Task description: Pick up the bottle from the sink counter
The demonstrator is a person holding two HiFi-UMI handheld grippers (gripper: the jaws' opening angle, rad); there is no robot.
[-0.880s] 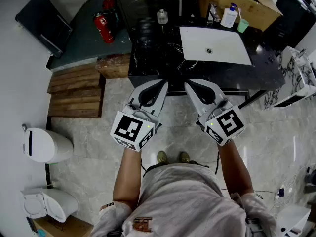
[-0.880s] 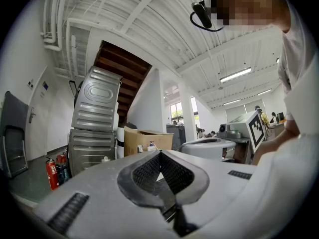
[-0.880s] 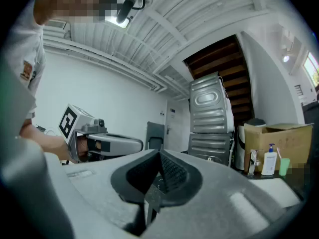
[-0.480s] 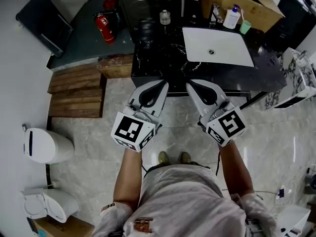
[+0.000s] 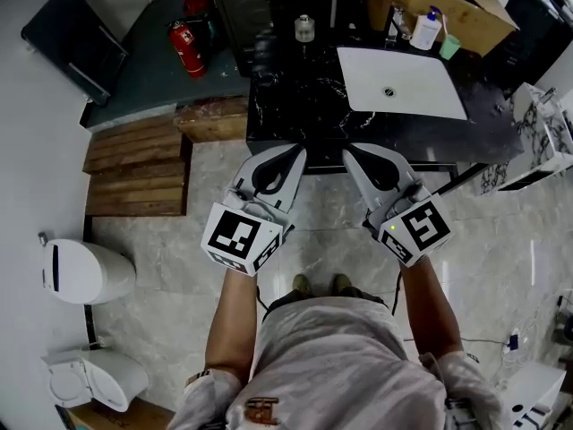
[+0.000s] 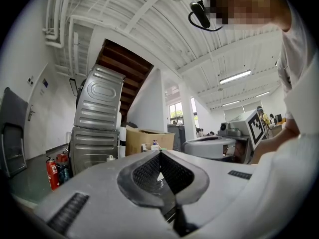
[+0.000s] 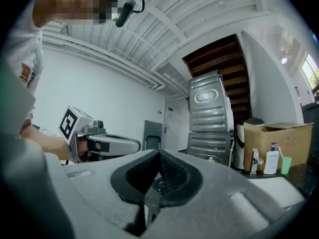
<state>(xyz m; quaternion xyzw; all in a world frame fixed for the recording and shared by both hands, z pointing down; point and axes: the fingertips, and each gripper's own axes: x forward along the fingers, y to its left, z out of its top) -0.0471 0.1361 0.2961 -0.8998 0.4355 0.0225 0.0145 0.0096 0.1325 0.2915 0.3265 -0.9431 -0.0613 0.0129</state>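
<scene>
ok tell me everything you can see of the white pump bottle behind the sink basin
The pump bottle has a white, plastic-looking body and a blue pump head. It stands upright on the black marbled counter, behind the far right corner of the white basin, between the faucet and a green cup, in front of a cardboard box. Whether it touches the cup can't be told. Nothing grips it.
</scene>
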